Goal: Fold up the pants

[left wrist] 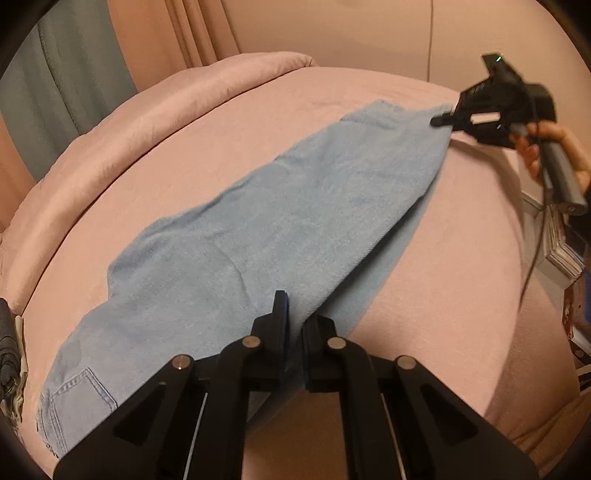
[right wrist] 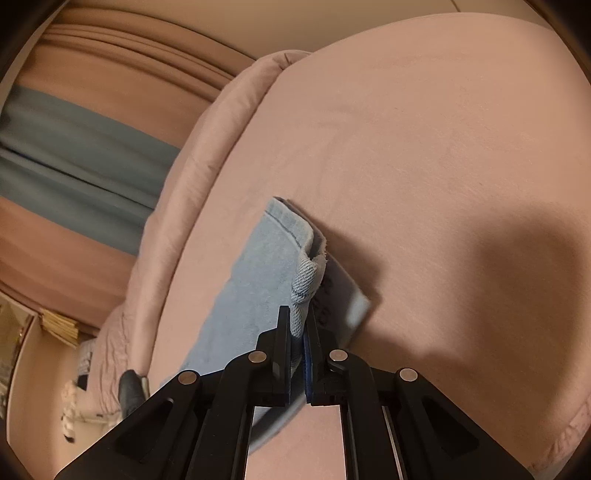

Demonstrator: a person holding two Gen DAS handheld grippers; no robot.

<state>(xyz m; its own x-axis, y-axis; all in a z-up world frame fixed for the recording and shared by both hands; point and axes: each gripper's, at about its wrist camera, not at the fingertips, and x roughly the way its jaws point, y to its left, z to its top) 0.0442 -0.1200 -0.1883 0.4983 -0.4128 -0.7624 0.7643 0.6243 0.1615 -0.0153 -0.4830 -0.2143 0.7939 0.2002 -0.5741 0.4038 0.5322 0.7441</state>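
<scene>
— Covering nearly everything in both views is a pink bed, its sheet smooth, with a rolled pink quilt along the far edge. What lies on it?

— A pair of light blue jeans, stretched in a long band slantwise across the bed, from the lower left of the left wrist view up to the upper right. They look doubled lengthwise, one leg over the other, with a strip of the under layer showing along the right edge. A stitched back pocket sits at the lower left end.

— Behind the bed?

— Pink curtains with a grey-blue panel beside them.

— And the tongs?

— The left gripper is closed on the jeans at the near edge, denim pinched between its two black fingers. The right gripper shows far off at the upper right, held by a hand, its tips at the far end of the jeans. In the right wrist view that same gripper is clamped on the hem, the seam bunched between the fingers and raised a little off the sheet.

— Anything smaller?

— A stack of books or papers at the right edge, too blurred to read.
</scene>
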